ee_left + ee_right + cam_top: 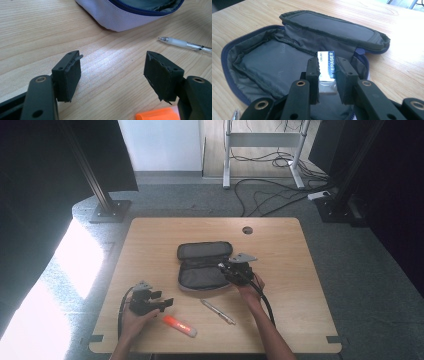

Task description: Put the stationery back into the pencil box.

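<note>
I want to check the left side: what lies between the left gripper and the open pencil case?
Only bare wooden table lies between the open left gripper and the pencil case, as the left gripper view shows; the pen lies off to the side.

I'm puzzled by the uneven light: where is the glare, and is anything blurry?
High view: sunlight burns out the floor at left. Left gripper view: a bright sheen on the table; the pen looks soft. Right gripper view: even light, the eraser label readable.

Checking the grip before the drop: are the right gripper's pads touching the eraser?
Touching. The right gripper view shows the right gripper with both pads pressed against the eraser.
</note>
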A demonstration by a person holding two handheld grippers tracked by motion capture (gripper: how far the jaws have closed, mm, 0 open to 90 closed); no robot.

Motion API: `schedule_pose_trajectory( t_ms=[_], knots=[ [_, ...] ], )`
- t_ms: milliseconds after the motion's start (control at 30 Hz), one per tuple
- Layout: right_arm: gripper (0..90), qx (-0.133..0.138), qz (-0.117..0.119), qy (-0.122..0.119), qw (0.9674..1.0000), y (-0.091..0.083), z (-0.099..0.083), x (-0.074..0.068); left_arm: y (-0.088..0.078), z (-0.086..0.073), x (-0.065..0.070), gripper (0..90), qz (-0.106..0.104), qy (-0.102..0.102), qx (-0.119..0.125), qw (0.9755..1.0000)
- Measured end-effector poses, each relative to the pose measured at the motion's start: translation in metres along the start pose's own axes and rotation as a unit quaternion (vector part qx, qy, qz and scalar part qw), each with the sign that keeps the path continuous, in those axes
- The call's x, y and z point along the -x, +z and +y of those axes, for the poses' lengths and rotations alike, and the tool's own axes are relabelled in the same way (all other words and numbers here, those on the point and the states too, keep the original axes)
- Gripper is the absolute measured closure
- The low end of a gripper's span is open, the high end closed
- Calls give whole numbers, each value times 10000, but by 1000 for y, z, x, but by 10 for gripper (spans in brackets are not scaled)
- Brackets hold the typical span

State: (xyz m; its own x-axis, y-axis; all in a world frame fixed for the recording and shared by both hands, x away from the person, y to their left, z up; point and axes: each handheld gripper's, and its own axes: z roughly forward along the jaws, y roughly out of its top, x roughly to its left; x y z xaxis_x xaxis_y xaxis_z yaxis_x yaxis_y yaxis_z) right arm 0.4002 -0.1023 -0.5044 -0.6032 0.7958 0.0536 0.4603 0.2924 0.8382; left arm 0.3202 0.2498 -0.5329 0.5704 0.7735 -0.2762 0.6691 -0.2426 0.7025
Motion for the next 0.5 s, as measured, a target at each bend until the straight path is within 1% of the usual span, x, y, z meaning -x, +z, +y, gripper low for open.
schedule_pose_trajectory(
  t_ms=[200, 500],
  knots=[
    [726, -87, -48, 4, 10000, 8, -2, 1, 0, 0, 0, 305, -2, -4, 3, 10000],
    [725, -174, -98, -31, 9998, 13, -5, 2, 1, 0, 1, 305, -19, 9, -34, 10000]
  ],
)
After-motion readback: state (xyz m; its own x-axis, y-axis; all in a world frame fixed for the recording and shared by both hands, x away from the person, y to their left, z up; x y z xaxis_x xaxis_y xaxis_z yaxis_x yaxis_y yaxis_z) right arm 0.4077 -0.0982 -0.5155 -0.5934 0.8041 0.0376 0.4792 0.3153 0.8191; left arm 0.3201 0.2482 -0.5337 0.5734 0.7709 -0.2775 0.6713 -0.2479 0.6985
